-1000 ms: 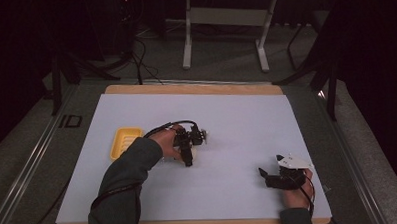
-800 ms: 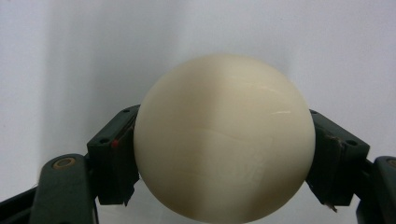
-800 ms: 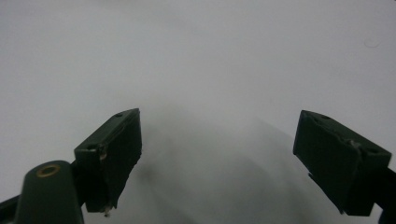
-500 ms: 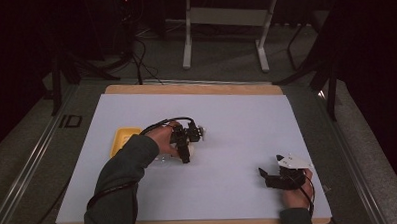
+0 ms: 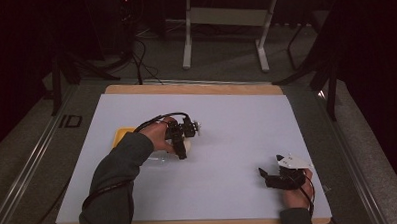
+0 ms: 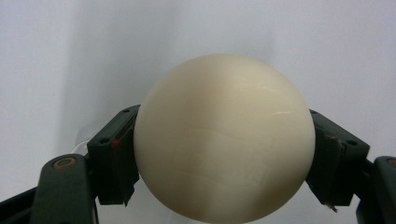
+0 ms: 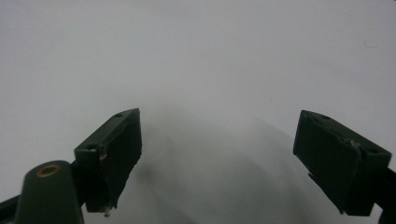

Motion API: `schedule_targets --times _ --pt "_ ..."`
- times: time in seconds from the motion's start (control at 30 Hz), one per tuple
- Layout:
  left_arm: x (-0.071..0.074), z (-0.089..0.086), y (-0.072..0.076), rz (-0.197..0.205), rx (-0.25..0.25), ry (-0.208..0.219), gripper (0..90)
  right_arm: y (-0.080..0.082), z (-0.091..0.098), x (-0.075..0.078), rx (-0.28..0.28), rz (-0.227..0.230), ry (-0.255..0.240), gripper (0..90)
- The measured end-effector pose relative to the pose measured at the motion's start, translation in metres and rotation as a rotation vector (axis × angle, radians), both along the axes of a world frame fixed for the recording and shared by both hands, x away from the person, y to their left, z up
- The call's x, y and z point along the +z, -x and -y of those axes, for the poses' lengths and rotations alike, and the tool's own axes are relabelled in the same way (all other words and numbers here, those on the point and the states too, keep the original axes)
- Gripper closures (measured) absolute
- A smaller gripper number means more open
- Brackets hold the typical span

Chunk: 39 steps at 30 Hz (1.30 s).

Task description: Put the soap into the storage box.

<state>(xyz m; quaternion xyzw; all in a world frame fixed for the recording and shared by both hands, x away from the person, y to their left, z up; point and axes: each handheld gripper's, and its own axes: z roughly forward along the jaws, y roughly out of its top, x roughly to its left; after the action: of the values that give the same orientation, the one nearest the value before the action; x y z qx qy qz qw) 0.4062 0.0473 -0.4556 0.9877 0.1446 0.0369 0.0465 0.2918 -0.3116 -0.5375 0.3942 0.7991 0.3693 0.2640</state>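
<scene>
The left gripper (image 6: 223, 163) is clamping a smooth, hard-looking cream ball (image 6: 223, 135) at its widest girth, likely slippery; the right gripper (image 7: 233, 158) is resting wide, empty.

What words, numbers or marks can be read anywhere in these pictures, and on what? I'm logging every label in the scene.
"ID": white letters on the dark grey surface beside the left edge of the white sheet, at about in the high view.
The cream ball between the jaws of the left gripper bears no print.
The right gripper shows no readable mark.
</scene>
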Motion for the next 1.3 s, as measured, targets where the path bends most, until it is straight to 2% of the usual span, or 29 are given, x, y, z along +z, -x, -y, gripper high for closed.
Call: schedule_targets --times 0.9,1.3 --pt "0.018 -0.034 -0.005 0.018 0.061 0.011 23.5 0.000 0.000 0.000 -0.001 0.002 -0.001 15.4" --pt "0.019 -0.048 -0.006 0.021 0.094 0.005 23.5 0.000 0.000 0.000 -0.003 0.003 -0.003 15.4"
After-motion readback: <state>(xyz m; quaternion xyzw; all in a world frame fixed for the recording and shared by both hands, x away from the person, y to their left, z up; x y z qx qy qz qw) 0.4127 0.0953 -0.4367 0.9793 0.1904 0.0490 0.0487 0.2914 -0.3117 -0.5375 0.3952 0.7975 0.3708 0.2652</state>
